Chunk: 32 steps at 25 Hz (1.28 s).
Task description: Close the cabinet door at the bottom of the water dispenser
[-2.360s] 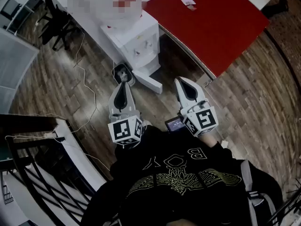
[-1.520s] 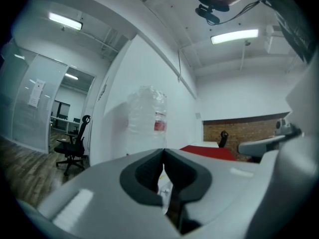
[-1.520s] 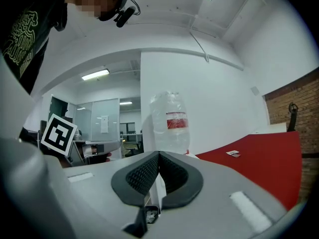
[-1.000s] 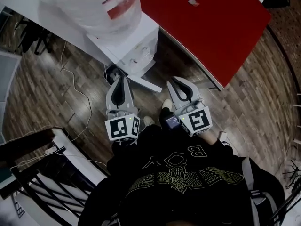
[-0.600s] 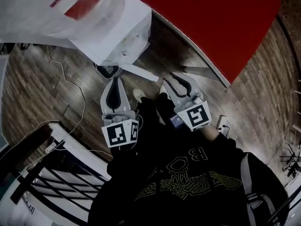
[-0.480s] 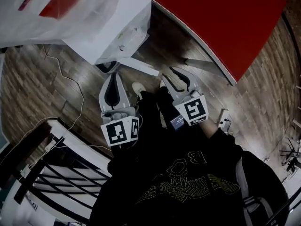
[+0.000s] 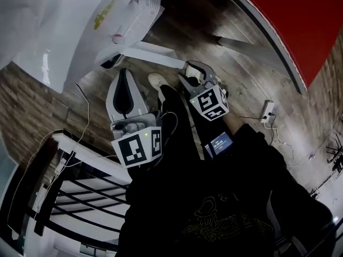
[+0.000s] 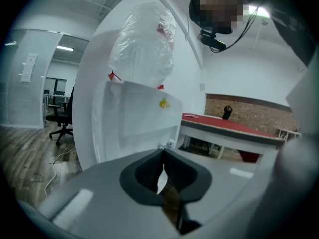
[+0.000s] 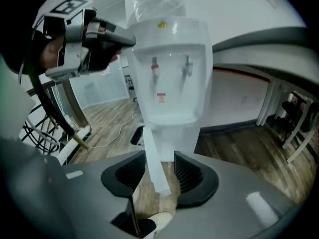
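The white water dispenser (image 7: 96, 31) fills the upper left of the head view, and its bottom cabinet door (image 7: 153, 52) stands swung out over the wooden floor. My left gripper (image 7: 122, 73) is shut and empty, low beside the dispenser (image 8: 139, 118). My right gripper (image 7: 193, 71) is near the door's free end, and its jaws are opening. In the right gripper view the door (image 9: 153, 148) is seen edge-on, in the gap of the right gripper (image 9: 159, 164), below the dispenser's taps (image 9: 172, 73). The pads do not press on it.
A red table (image 7: 289, 20) on white legs (image 7: 241, 42) stands at the right. A power strip (image 7: 266, 111) and a cable (image 7: 80, 98) lie on the floor. A black and white railing (image 7: 69, 181) is at the lower left. The person's shoe (image 7: 156, 81) is between the grippers.
The head and both grippers have sunk toward the floor, so the dispenser looms larger. The right jaws have gone from nearly shut to wide open. The left jaws stay shut.
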### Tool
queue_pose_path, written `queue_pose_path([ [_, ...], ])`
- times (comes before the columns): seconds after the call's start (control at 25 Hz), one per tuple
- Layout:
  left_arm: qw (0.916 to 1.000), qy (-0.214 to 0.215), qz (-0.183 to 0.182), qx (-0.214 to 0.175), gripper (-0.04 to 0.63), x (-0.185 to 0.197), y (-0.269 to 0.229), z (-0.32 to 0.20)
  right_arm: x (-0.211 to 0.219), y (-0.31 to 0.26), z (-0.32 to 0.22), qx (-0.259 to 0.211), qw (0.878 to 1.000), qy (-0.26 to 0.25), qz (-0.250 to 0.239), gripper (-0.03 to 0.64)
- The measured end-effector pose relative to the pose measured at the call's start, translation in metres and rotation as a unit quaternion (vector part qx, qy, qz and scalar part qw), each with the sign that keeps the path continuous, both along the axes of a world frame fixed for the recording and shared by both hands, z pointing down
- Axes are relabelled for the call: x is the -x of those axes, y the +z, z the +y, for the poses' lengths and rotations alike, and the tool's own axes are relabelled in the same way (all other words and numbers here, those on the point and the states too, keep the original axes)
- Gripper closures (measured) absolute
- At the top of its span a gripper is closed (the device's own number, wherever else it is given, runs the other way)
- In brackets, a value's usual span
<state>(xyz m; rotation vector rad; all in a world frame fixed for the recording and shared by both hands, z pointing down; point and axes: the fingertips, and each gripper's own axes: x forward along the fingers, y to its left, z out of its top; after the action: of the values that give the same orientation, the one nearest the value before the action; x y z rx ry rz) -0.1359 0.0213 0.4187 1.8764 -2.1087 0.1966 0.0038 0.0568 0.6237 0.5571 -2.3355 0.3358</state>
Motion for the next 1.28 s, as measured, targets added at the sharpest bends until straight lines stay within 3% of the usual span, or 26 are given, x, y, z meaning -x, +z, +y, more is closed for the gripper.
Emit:
queue_pose_path([
  [0.16, 0.9997, -0.001, 0.003, 0.024, 0.588, 0.007, 0.037, 0.011, 0.001, 0.068, 0.020, 0.044, 0.998, -0.014, 0.039, 0.434],
  [0.48, 0.9988, -0.012, 0.004, 0.048, 0.588, 0.024, 0.070, 0.015, 0.015, 0.147, 0.046, 0.048, 0.986, -0.098, 0.126, 0.476],
  [0.56, 0.9988, -0.008, 0.005, 0.048, 0.588, 0.024, 0.069, 0.016, 0.013, 0.149, 0.041, 0.034, 0.985, -0.091, 0.139, 0.514],
  [0.8, 0.9986, -0.012, 0.015, 0.050, 0.589, 0.027, 0.073, 0.016, 0.007, 0.152, 0.007, 0.036, 0.986, -0.067, 0.148, 0.512],
  [1.08, 0.9982, -0.008, 0.025, 0.055, 0.588, 0.016, 0.081, 0.013, 0.006, 0.149, -0.073, 0.014, 0.990, 0.007, 0.143, 0.508],
  [1.28, 0.9976, -0.001, 0.028, 0.063, 0.588, 0.009, 0.090, 0.012, 0.018, 0.145, -0.130, -0.037, 0.990, 0.007, 0.133, 0.500],
])
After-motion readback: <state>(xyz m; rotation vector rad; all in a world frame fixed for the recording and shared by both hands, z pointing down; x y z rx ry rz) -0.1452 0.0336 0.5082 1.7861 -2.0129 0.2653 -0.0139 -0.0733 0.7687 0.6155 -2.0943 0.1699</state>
